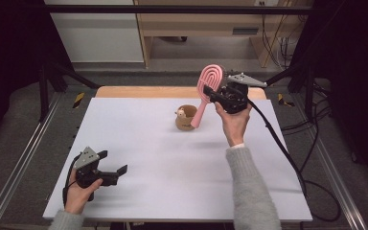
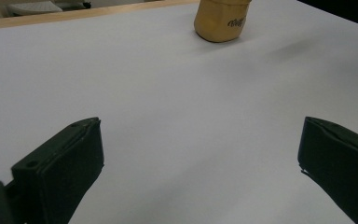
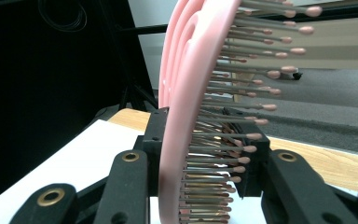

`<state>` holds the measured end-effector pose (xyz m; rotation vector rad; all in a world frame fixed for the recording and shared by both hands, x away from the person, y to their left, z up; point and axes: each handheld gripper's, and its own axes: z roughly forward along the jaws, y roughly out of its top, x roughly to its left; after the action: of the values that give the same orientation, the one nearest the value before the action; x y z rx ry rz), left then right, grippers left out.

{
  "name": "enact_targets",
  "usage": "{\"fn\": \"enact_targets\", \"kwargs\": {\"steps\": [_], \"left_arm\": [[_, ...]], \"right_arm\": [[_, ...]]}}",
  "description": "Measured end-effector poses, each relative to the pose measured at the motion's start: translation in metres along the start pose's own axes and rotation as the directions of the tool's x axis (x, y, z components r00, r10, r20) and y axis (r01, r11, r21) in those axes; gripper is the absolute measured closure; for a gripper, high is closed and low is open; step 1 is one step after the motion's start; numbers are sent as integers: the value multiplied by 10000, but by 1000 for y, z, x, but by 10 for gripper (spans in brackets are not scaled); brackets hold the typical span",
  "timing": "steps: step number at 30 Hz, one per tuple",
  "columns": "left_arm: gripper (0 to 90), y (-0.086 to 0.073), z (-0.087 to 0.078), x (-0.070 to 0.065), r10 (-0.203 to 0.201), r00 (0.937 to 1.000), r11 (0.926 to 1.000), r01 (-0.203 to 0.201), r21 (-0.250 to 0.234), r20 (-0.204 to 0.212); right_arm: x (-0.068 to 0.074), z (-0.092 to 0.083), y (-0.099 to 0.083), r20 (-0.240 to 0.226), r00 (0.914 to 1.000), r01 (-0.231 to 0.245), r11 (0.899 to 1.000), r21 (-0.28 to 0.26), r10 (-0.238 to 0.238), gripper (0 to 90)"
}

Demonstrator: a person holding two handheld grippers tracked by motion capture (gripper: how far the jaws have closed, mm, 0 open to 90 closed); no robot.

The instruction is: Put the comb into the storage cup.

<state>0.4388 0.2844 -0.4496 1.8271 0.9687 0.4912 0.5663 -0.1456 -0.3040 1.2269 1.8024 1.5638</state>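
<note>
Pink hairbrush [image 1: 205, 91] up in the air, gripped across its head by the right claw [image 1: 210, 92], handle slanting down towards the tan cup [image 1: 186, 118] near the far middle of the white table [image 1: 172, 182]. Seen from the right claw's own camera: jaws closed tight on the brush [image 3: 191, 93], one on the smooth back, the other pushed in among the bristles. Lifting done, then, and a firm hold by the look of it. Handle tip close to the cup's rim in the high view, though hard to tell whether inside, touching, or just in front. Probably left to do: lowering the handle into the cup and letting go. Left claw [image 1: 111, 165] resting low on the near left of the table, jaws wide apart, nothing between them, well away from the cup [image 2: 220, 19].
</note>
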Motion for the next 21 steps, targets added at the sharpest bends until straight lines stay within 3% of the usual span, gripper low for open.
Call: {"fn": "enact_targets", "kwargs": {"steps": [21], "left_arm": [[1,-1,0,1,-6,10000,10000,6,0,22]], "right_arm": [[-4,16,14,387,9992,-84,9999,-138,89,634]]}}
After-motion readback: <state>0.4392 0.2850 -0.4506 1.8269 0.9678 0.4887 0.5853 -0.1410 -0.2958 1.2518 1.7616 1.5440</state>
